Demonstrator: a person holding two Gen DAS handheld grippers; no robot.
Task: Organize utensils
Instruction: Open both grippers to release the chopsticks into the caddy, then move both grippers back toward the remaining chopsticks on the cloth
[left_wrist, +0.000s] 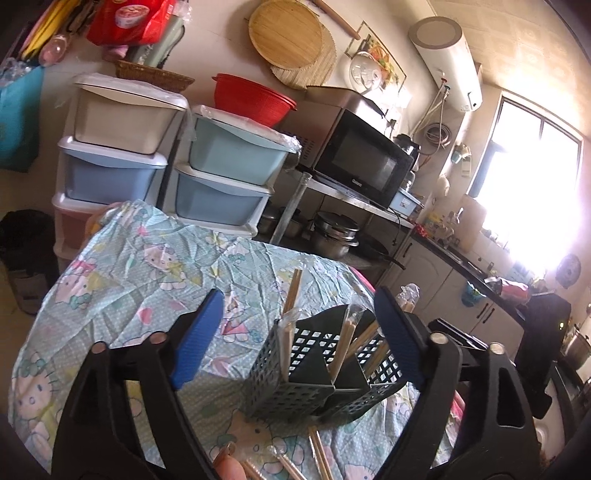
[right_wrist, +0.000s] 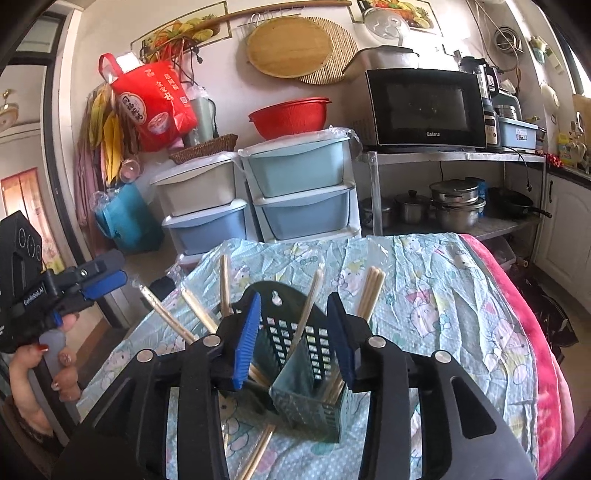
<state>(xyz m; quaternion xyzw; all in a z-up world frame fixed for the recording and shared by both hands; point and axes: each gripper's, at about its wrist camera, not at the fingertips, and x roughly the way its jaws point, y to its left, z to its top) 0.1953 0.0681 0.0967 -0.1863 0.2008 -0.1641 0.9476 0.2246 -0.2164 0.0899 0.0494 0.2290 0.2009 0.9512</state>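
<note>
Just ahead, utensil holder (right_wrist: 306, 373) between parted right fingers (right_wrist: 245, 343), unheld, left fingers (left_wrist: 199, 339) spread wide beside it

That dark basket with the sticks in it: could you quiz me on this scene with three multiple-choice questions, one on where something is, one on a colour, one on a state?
1. Where does the basket stand?
A. on the patterned cloth
B. on the metal shelf
C. on the floor

2. What colour is the bowl on top of the drawers?
A. green
B. red
C. white

3. How is the right claw?
A. shut on a chopstick
B. shut on the basket's rim
C. open, gripping nothing

Answers:
1 A, the basket sits on the cloth covering the table.
2 B, the bowl is plainly red.
3 C, its blue pads stand apart on either side of the basket, and nothing is pinched between them.
</note>
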